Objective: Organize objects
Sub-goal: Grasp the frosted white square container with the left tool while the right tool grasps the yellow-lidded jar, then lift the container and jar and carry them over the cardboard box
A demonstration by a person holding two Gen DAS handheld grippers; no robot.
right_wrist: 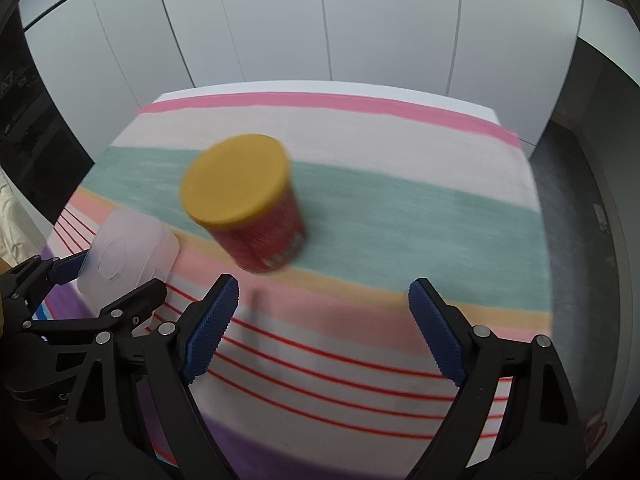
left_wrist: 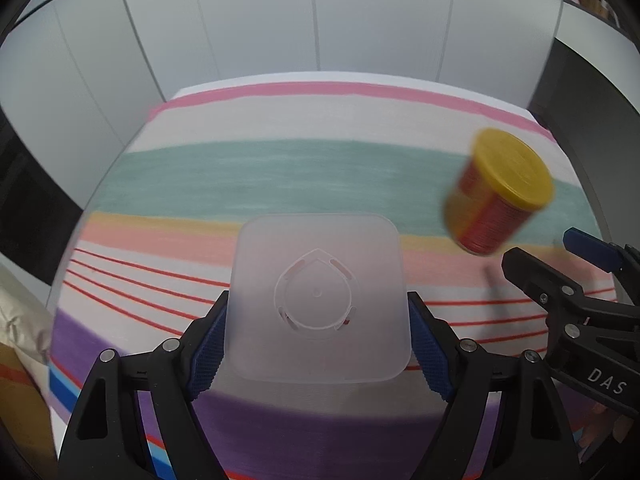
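Right wrist alone shows right gripper (right_wrist: 322,320) empty.

table (right_wrist: 400,128), striped cloth (right_wrist: 400,216) | red can (right_wrist: 260,236) standing on cloth

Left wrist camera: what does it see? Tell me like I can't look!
The left gripper holds a frosted plastic box between its blue jaws, above a striped tablecloth. A red can with a yellow lid stands to the right, with the right gripper near it.
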